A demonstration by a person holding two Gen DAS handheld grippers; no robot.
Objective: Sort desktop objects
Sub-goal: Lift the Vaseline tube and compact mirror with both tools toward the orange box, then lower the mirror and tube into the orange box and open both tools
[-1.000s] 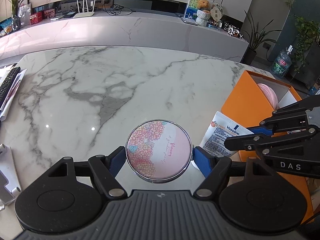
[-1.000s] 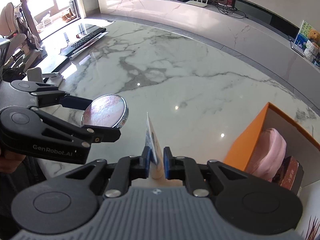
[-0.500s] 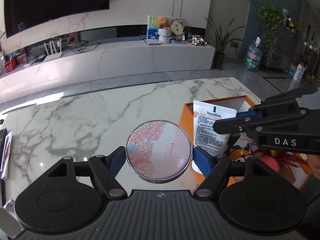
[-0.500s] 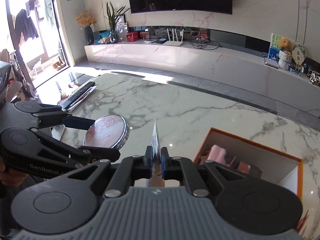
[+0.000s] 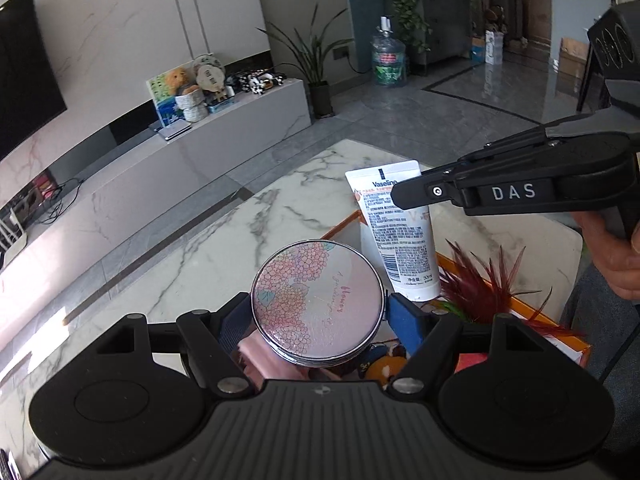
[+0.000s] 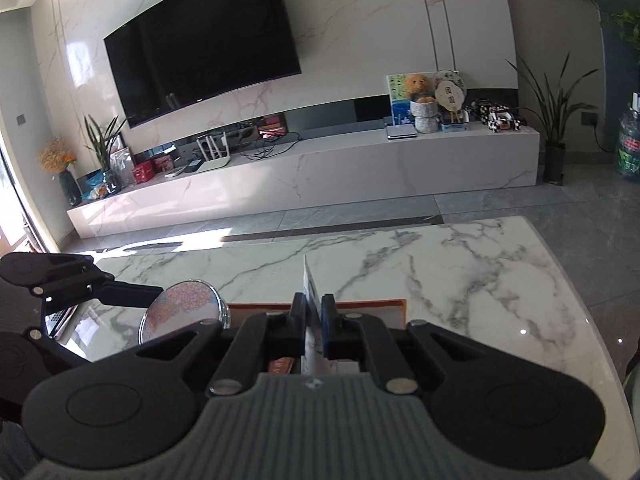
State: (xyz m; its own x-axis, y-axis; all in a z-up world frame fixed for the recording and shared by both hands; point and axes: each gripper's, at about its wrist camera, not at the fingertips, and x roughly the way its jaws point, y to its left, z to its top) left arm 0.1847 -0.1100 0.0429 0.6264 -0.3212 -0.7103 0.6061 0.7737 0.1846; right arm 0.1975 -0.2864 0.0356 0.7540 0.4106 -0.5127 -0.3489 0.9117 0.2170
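The left gripper [image 5: 318,312] has its two blue pads [image 5: 404,322] closed on a round compact mirror [image 5: 318,300], one pad on each side of the rim, so the jaws stand about as wide as the mirror. The floral lid faces the camera & is tilted a bit. Under the fingers is the orange box [image 5: 520,304], with pink cloth, a red feathery item [image 5: 476,284] & other small things inside; the mirror is held above the box, not touching it.

The right gripper [image 6: 314,320] is almost fully closed: its pads pinch a thin white Vaseline tube [image 5: 396,232] between them. In the right wrist view the tube is seen edge-on, a thin white blade going forward from the fingers. In the left wrist view it is just right of the mirror, cap end down, hanging over the far part of the box. If the cap touches the box I cannot tell.

Beyond both fingers is the marble table [image 6: 460,272], then grey floor, a long marble TV bench [image 6: 360,168] w/ a black TV [image 6: 200,60] on the wall. A hand [image 5: 616,256] grips the right gripper's handle at the right edge.
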